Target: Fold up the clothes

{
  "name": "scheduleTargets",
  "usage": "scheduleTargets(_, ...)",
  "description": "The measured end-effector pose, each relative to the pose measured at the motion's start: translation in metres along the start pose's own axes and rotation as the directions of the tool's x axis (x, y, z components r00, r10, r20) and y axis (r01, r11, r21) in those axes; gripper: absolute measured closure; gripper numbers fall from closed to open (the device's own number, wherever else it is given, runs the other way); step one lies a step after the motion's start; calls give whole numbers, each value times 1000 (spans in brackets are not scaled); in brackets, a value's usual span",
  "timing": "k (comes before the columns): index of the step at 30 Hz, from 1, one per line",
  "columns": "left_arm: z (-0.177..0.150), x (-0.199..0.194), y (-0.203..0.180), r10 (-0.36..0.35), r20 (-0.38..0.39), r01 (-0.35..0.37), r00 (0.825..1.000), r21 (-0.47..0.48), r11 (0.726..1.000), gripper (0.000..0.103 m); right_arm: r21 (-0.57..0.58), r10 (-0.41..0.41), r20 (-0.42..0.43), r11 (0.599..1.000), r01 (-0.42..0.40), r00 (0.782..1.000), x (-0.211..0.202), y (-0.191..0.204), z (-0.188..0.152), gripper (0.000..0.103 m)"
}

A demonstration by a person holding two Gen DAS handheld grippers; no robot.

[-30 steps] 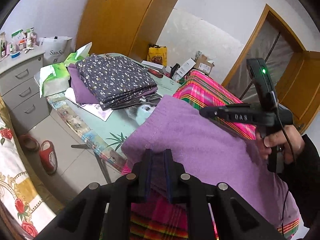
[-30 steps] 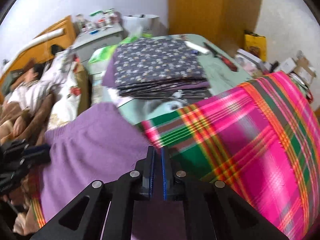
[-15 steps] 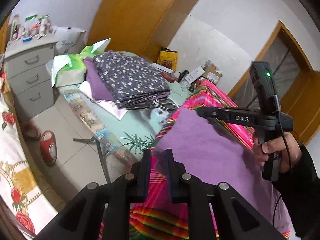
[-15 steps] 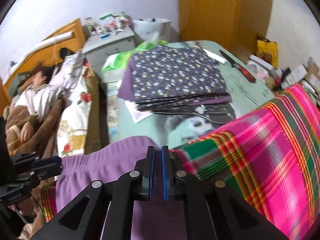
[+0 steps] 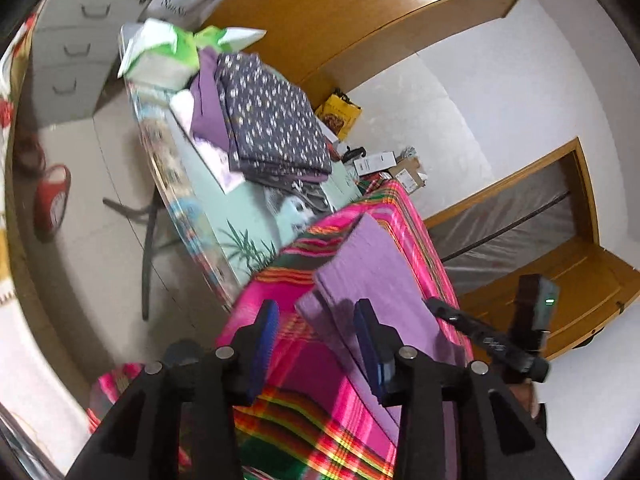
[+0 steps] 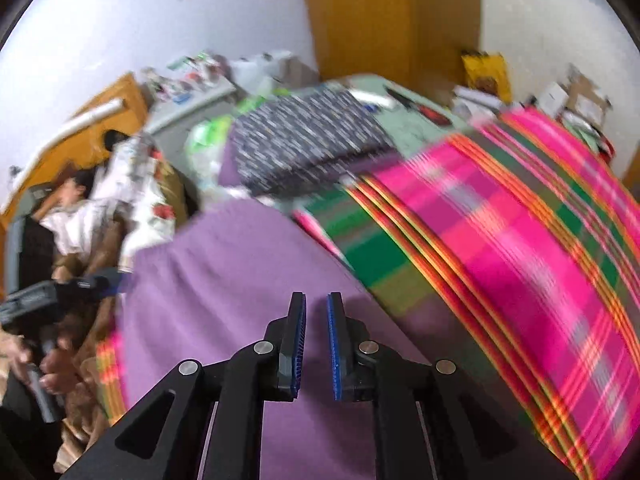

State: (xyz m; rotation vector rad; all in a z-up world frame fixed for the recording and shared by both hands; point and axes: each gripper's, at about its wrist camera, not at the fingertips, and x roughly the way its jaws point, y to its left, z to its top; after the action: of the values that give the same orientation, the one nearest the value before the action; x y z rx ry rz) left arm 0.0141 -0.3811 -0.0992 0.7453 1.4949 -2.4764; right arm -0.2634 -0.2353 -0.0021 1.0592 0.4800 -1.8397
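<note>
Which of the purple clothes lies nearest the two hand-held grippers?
The plain purple garment on the pink plaid cloth; the other purple piece sits farther off, under the flowered stack.

– That purple garment (image 5: 384, 280) looks like a soft, matt knit, a bit fuzzy.

– And the plaid cloth (image 6: 500, 248) under it is woven, thinner, with a slight sheen on the pink.

– The left gripper (image 5: 316, 320) is matt black plastic, with ribbed blue pads and small shiny metal pins.

– Same on the right gripper (image 6: 317, 316). The wardrobe (image 5: 332, 12) behind is smooth varnished wood.

– The flowered stack (image 5: 272, 120) is flat matt cotton-like cloth, and the table (image 5: 208, 184) has a glossy printed covering.
</note>
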Motion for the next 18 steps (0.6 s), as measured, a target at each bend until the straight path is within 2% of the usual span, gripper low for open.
scheduleTargets(2, -3, 3, -2, -14, -13, 14, 1000, -6, 1000, 62, 28, -26, -18, 999, 27, 999, 5, -8, -4, 92)
scheduleTargets(7, -5, 13, 2, -22, -40, 20, 999, -49, 999, 60, 21, 12, 19, 1000, -12, 1000, -8, -5, -8, 92)
scheduleTargets(18, 3, 35, 10, -102, -69, 89, 992, -165, 982, 60, 28, 71, 50, 997, -72, 996, -34, 10, -34, 92)
